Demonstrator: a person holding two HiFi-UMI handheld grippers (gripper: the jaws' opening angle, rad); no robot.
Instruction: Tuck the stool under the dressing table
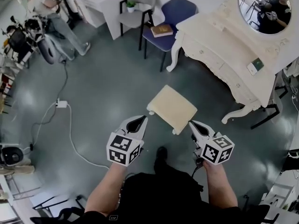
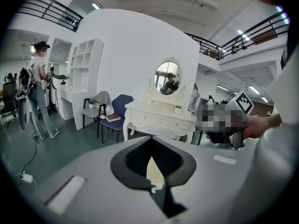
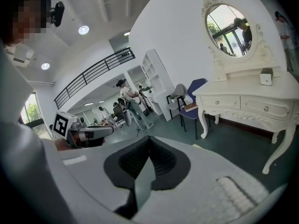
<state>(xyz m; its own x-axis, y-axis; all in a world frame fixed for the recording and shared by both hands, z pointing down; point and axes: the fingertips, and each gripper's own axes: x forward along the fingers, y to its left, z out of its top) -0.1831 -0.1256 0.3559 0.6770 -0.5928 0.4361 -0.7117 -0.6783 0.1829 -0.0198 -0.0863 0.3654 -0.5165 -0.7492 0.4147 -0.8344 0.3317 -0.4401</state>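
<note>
Left gripper (image 1: 141, 120) and right gripper (image 1: 193, 124): both jaw pairs closed together, empty. Cream square padded stool (image 1: 173, 107) stands just ahead, between tips, right tip nearer. White carved dressing table (image 1: 219, 50) beyond stool, ahead-right, apart from it; push likely goes that way.

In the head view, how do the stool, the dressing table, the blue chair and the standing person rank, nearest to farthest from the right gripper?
From the right gripper:
1. Stool, just ahead, slightly left.
2. Dressing table, ahead on the right.
3. Blue chair, past the table's left end.
4. Standing person, far left.
</note>
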